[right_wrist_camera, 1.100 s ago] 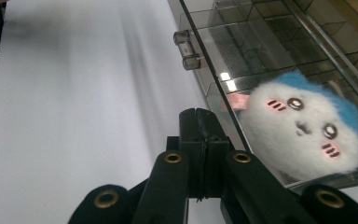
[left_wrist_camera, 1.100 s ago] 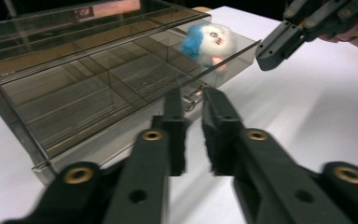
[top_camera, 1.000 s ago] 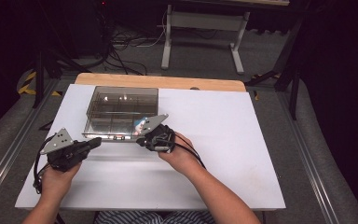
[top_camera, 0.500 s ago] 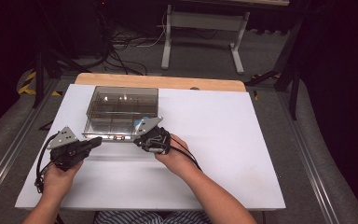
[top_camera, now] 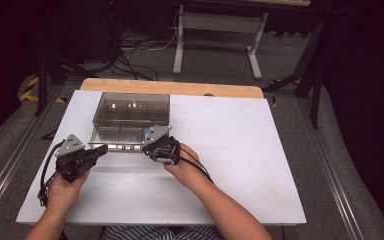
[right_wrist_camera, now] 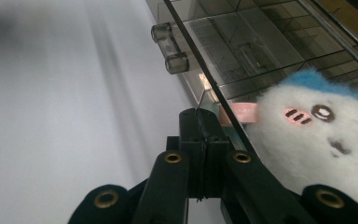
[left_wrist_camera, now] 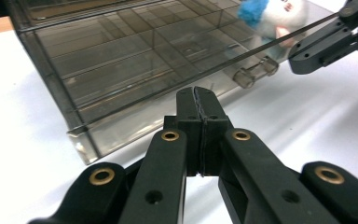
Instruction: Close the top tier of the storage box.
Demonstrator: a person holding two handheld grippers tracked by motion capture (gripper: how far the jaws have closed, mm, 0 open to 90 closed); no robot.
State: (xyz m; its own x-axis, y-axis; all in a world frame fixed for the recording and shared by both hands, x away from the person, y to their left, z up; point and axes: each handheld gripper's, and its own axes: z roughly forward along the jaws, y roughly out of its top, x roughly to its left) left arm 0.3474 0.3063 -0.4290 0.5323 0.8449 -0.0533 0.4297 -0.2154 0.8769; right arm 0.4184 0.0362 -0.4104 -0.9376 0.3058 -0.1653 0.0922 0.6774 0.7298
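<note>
Left gripper (top_camera: pixel 99 150) sits at the near-left corner of the clear compartment box (top_camera: pixel 130 117), jaws pressed together on nothing, tips just short of the box's front wall. The box lies ahead of both grippers on the white table (top_camera: pixel 240 150), its hinged lid along the near edge. Right gripper (top_camera: pixel 147 148), nearer the lid's latch (right_wrist_camera: pixel 170 46), has its jaws closed at the lid's thin edge; whether it pinches that edge cannot be told. A white-and-blue plush toy (right_wrist_camera: pixel 326 140) sits in a compartment just right of those jaws.
</note>
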